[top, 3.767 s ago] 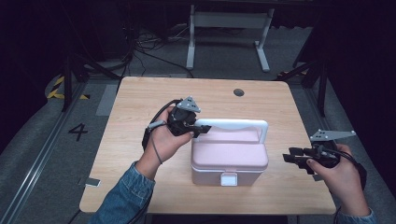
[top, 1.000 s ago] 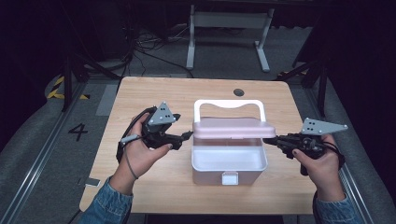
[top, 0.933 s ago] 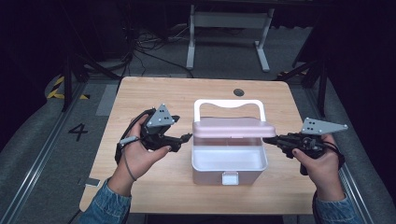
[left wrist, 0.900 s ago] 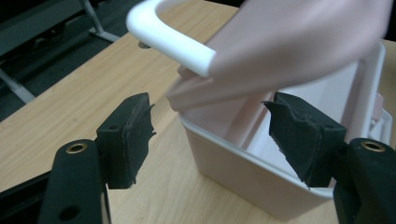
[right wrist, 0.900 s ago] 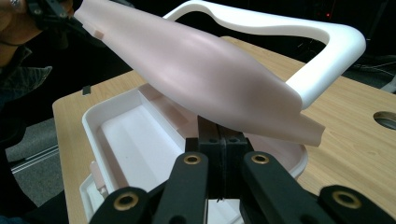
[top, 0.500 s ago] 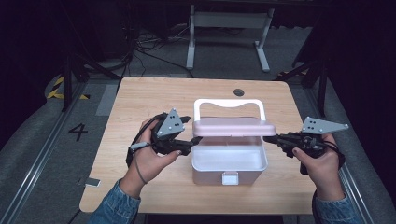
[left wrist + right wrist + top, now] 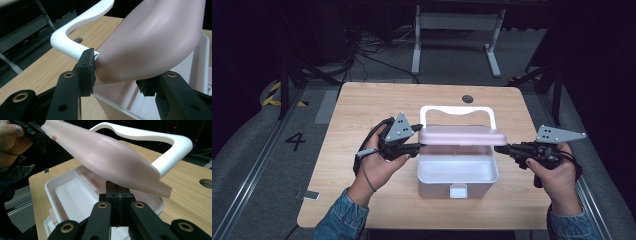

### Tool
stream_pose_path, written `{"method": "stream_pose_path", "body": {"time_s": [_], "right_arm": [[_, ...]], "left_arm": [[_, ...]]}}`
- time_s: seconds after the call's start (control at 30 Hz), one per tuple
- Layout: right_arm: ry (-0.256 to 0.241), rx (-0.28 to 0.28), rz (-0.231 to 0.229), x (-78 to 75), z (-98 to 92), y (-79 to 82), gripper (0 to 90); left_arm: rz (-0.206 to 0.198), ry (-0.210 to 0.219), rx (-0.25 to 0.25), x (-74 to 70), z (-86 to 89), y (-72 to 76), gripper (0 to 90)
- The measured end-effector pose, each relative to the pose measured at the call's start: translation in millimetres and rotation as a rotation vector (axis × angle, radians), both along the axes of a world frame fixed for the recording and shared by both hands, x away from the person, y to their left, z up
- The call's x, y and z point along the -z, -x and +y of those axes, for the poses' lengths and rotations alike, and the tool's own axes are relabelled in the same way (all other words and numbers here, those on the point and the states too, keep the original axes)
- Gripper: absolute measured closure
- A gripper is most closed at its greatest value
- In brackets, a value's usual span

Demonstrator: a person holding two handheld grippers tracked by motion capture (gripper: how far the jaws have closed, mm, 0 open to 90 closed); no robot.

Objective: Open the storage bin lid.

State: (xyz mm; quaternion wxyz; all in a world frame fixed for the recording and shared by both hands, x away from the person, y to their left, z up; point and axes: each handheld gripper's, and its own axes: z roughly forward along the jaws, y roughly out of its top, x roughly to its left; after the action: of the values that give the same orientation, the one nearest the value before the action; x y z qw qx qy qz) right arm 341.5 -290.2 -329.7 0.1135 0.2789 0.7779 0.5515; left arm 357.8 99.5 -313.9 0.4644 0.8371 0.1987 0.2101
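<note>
- Between the two grippers, mid-table, sits a pink plastic storage box with its pink lid raised off the white base and a white carry handle standing up behind it
- At the lid's left end, the left gripper has its jaws spread to either side of the lid corner; in the left gripper view one pad touches the corner where handle meets lid, the other sits under the lid's edge, apart from it
- Just off the lid's right end, the right gripper has its jaws pressed together on nothing; in the right gripper view its tips lie below the lid's underside, over the open base
- The box looks light, thin-walled and hollow; the base appears empty, so it may slide on the wooden table if the lid is pushed sideways
- The lid seems stiff enough to hold its curve, yet its thin rim may flex or slip out of a shallow pinch, as the plastic is smooth and glossy
- Best hold, I judge, is the lid's end rim close to the handle root, where the plastic is thickest; the handle itself is the sturdier grip for lifting the whole box
- The front latch is small and likely brittle, so press it squarely
</note>
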Motion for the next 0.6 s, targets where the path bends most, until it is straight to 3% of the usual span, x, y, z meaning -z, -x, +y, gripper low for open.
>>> {"method": "stream_pose_path", "body": {"time_s": [0.23,0.47,0.6], "right_arm": [[0.004,0.010,0.002,-0.8,-6.6,3.8,88.7],[-0.003,0.070,0.010,0.0,-29.7,7.4,88.7],[-0.005,0.094,0.013,-0.6,-37.5,10.4,88.7]], "left_arm": [[-0.007,0.011,-0.025,-4.4,0.1,-4.2,59.4],[0.002,0.004,-0.030,-14.7,-1.6,-14.9,62.4],[0.012,0.022,-0.028,-19.7,-1.2,-23.6,64.6]]}}
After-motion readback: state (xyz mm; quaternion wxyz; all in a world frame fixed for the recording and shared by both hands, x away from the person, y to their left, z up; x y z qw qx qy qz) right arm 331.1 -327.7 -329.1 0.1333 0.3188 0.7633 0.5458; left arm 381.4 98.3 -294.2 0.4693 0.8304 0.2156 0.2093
